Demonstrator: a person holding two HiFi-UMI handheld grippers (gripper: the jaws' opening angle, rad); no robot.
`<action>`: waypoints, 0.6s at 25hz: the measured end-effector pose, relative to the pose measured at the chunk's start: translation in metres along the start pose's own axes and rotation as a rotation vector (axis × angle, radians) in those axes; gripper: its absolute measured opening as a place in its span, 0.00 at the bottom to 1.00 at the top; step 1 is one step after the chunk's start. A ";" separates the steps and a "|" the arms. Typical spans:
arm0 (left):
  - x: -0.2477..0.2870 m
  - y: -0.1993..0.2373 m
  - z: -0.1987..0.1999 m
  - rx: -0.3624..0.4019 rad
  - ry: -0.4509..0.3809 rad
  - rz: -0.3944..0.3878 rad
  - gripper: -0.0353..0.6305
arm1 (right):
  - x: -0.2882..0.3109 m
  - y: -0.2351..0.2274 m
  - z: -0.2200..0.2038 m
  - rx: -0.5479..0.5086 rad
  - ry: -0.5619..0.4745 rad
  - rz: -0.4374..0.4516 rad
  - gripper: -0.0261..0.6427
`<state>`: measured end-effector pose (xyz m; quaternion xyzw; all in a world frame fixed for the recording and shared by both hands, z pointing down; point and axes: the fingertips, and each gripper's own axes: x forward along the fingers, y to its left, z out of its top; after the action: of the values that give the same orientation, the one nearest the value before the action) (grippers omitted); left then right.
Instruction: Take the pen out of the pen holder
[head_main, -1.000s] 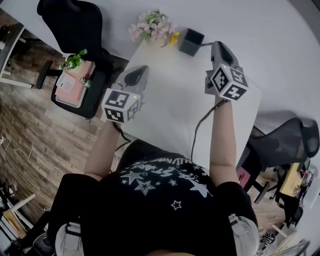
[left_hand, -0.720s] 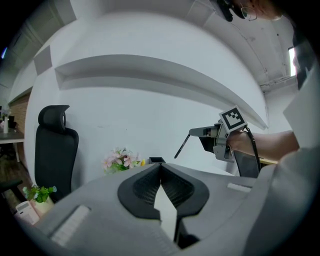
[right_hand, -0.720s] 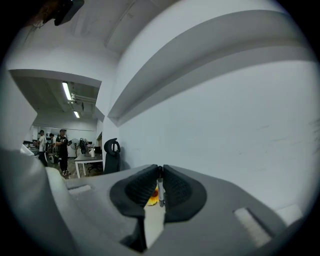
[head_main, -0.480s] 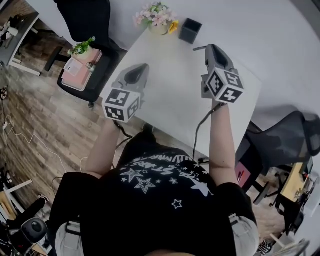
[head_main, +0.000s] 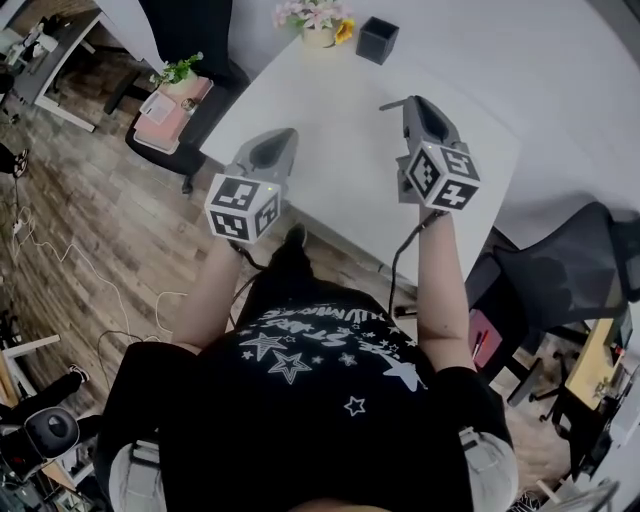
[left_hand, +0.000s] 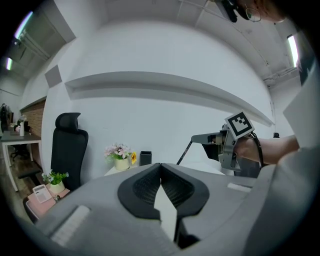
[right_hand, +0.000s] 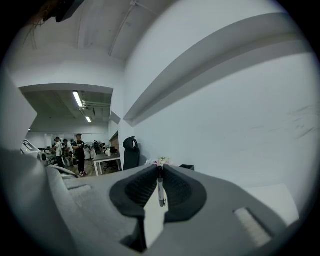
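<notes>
The bench (head_main: 340, 130) lies bare ahead of my left claw (head_main: 283, 135) and right claw (head_main: 415, 102); at 12 o'clock the flower pot (head_main: 318, 32) and pen holder (head_main: 377, 40) stand at its far edge.

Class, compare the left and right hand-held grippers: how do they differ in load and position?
The right hand-held gripper clamps a pen; the left hand-held gripper holds nothing. The right hangs wholly over the table; the left straddles its near edge. Both have jaws closed.

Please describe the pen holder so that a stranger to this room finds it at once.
Look at the white table by the wall. At its far end stand a pot of pink flowers and the pen holder, side by side. The holder is the dark, square, open-topped box, unlike the pale, round pot.
</notes>
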<state>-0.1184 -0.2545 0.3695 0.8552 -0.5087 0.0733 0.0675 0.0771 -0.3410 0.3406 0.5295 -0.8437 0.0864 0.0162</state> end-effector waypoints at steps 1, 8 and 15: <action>-0.007 -0.010 -0.002 0.003 0.001 0.002 0.07 | -0.011 0.001 -0.004 0.004 0.002 0.005 0.09; -0.053 -0.073 -0.020 0.021 0.014 0.028 0.07 | -0.084 0.014 -0.032 0.006 0.024 0.061 0.09; -0.097 -0.120 -0.045 0.017 0.048 0.070 0.07 | -0.135 0.020 -0.062 0.016 0.056 0.109 0.09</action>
<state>-0.0613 -0.1058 0.3897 0.8354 -0.5358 0.1005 0.0696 0.1145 -0.2020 0.3826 0.4801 -0.8699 0.1089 0.0307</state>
